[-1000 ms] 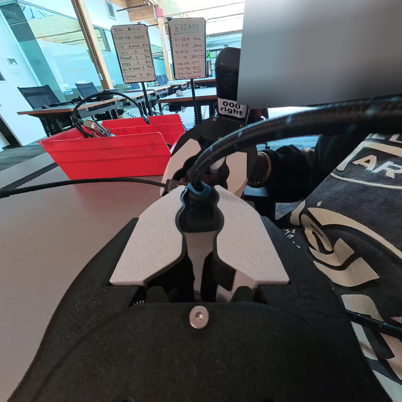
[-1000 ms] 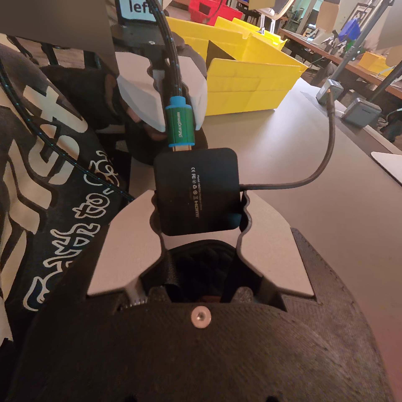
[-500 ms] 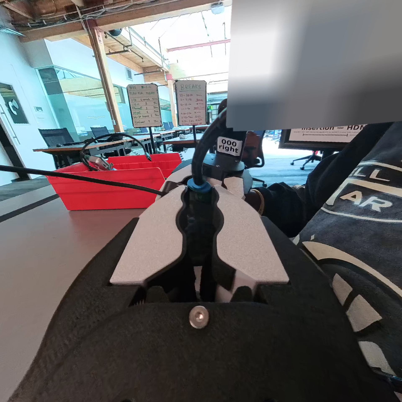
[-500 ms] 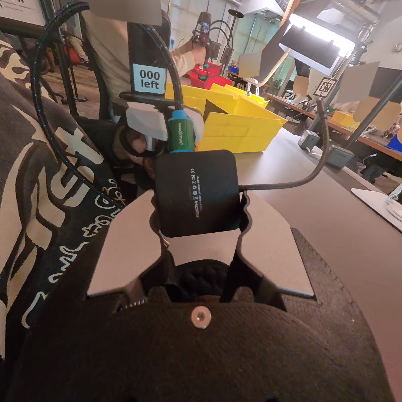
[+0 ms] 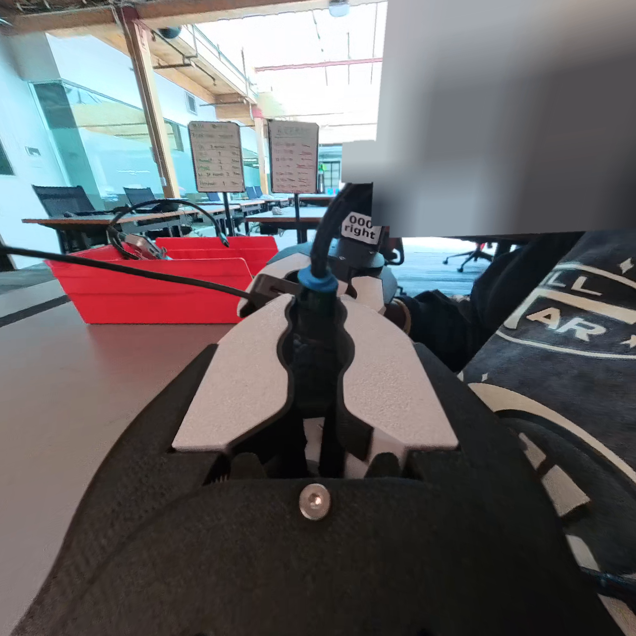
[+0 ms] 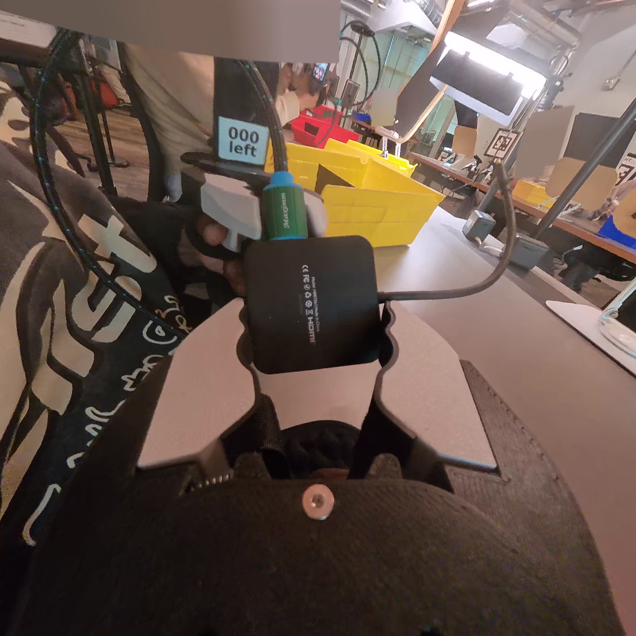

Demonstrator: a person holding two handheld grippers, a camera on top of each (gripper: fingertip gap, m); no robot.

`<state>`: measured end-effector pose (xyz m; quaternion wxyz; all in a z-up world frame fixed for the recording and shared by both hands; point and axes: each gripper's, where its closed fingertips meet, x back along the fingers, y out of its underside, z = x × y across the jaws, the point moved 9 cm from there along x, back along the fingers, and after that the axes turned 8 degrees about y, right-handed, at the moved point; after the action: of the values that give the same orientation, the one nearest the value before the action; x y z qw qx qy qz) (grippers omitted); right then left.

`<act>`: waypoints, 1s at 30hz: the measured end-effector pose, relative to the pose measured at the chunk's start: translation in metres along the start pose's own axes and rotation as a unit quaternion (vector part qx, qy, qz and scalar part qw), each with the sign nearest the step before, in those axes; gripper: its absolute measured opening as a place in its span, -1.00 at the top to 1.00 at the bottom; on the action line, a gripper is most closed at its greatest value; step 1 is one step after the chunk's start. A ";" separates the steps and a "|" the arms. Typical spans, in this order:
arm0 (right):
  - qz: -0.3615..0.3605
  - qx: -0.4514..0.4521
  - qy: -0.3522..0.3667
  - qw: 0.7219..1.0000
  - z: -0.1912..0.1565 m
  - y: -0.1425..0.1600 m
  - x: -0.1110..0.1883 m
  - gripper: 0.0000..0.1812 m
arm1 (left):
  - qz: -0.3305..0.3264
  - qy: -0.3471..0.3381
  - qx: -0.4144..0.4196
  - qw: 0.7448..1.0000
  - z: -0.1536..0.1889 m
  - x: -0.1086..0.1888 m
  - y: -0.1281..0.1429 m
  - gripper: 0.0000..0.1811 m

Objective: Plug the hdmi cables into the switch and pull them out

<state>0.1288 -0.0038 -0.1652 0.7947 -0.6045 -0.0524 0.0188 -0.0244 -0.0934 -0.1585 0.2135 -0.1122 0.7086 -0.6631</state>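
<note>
My right gripper [image 6: 311,309] is shut on a black square HDMI switch [image 6: 309,303] and holds it above the table. A green HDMI plug with blue ends [image 6: 284,210] sits pushed into the switch's far edge. My left gripper [image 6: 265,210] is shut on that plug; in the left wrist view the gripper [image 5: 316,306] holds the plug's blue collar [image 5: 316,284], with the braided black cable [image 5: 327,234] rising from it. The switch [image 5: 266,287] and the right gripper [image 5: 364,285] show just beyond. A thin black lead [image 6: 481,278] leaves the switch's right side.
A red bin [image 5: 155,289] with cables stands on the grey table [image 5: 86,378] ahead on the left. Yellow bins [image 6: 371,203] stand on the table in the right wrist view. A person's dark printed shirt [image 5: 568,361] is close on one side. A white pad [image 6: 592,327] lies far right.
The plug's metal tip, bare a second ago, has gone fully into the switch. Both grippers have lifted and tilted up, so more of the room shows.
</note>
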 end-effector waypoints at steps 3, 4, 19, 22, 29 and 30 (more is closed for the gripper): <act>0.048 -0.032 0.010 0.998 0.009 -0.008 0.009 0.19 | 0.090 -0.030 0.020 0.995 -0.006 0.013 -0.005 0.56; 0.072 -0.045 0.017 0.996 0.016 -0.015 0.014 0.18 | 0.127 -0.047 0.024 0.990 -0.008 0.019 -0.007 0.55; 0.113 0.134 0.682 0.710 0.132 -0.141 0.202 0.20 | 0.169 -0.119 0.033 0.978 -0.015 0.029 -0.007 0.57; -0.025 0.244 0.757 0.605 0.126 -0.142 0.212 0.19 | 0.170 -0.117 0.034 0.978 -0.015 0.029 -0.007 0.59; -0.265 0.407 0.649 0.586 0.164 -0.089 0.186 0.19 | 0.165 -0.111 0.026 0.980 -0.013 0.028 -0.006 0.61; -0.278 0.401 0.614 0.620 0.173 -0.075 0.180 0.19 | 0.166 -0.109 0.028 0.980 -0.013 0.028 -0.006 0.62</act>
<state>0.2871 0.1589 -0.0367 0.7725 -0.0528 0.2954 -0.5596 -0.0562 -0.0949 -0.1563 0.3991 -0.0586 0.6709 -0.6222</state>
